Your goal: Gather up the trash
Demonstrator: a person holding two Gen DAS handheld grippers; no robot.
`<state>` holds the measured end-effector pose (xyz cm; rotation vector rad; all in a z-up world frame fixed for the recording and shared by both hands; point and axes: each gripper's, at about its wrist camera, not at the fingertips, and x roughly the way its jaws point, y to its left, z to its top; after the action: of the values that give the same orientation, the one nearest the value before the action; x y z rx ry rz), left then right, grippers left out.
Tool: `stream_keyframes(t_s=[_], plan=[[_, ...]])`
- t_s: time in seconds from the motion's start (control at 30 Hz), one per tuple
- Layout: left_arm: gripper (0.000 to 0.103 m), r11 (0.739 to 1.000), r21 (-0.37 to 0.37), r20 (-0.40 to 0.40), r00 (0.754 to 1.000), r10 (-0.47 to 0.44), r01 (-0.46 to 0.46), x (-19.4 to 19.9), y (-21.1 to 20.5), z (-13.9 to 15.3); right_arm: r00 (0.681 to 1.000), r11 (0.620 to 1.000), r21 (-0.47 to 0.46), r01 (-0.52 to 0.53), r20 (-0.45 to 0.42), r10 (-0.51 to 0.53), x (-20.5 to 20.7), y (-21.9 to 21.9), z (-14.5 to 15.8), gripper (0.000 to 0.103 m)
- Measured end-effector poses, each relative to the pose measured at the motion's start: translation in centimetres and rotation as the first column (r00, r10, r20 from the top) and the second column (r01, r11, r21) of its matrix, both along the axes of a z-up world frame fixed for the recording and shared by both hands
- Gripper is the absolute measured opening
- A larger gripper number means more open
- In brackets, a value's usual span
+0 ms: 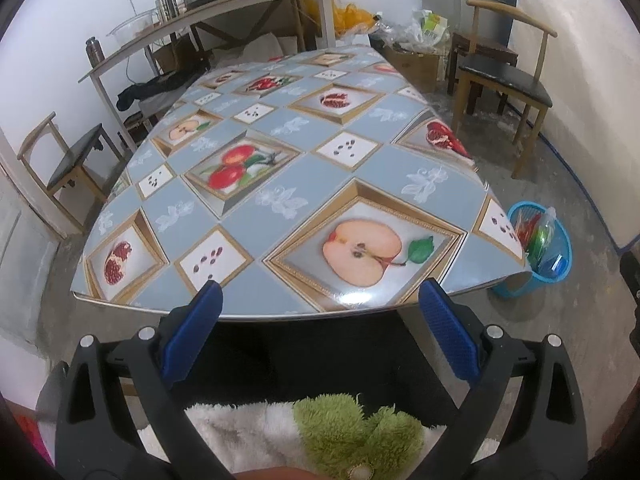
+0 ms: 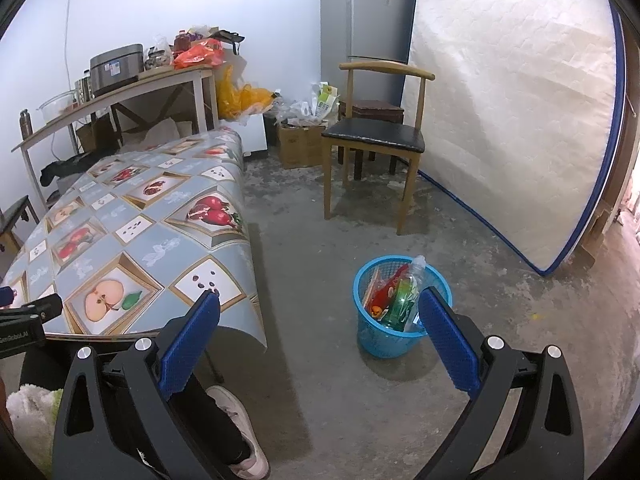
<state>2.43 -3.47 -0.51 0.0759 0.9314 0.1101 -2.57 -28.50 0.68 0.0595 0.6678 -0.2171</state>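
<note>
A blue plastic waste basket (image 2: 384,336) stands on the concrete floor to the right of the table, holding a clear plastic bottle (image 2: 416,276) and red and green wrappers (image 2: 394,294). The same basket (image 1: 554,276) shows at the right in the left wrist view. My right gripper (image 2: 318,300) hangs open above the floor, short of the basket, with nothing between its blue pads. My left gripper (image 1: 318,290) is open too, held at the near edge of the table (image 1: 280,196), whose fruit-pattern cloth carries no loose items.
A wooden chair (image 2: 376,136) stands beyond the basket, with a mattress (image 2: 512,112) leaning on the right wall and a fridge (image 2: 368,20) behind. A cluttered side table (image 1: 208,12) and cardboard boxes (image 2: 300,144) sit at the back. A person's shoe (image 2: 240,420) is under my right gripper.
</note>
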Motion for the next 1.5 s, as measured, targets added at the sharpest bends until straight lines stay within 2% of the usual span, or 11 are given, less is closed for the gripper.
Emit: stream_keyframes(t_s=[0.2,1.5], plan=[[0.095,1.000,-0.001,0.016,1.000,0.007,-0.007,-0.19,0.06,0.26,1.000,1.000,-0.005,-0.003,-0.008,0.003,-0.04,0.06,-0.06,0.097],[0.095,1.000,-0.002,-0.001,1.000,0.000,0.000,-0.07,0.03,0.16,1.000,0.999,-0.033,-0.012,0.001,0.012,0.62,0.18,0.76,0.097]])
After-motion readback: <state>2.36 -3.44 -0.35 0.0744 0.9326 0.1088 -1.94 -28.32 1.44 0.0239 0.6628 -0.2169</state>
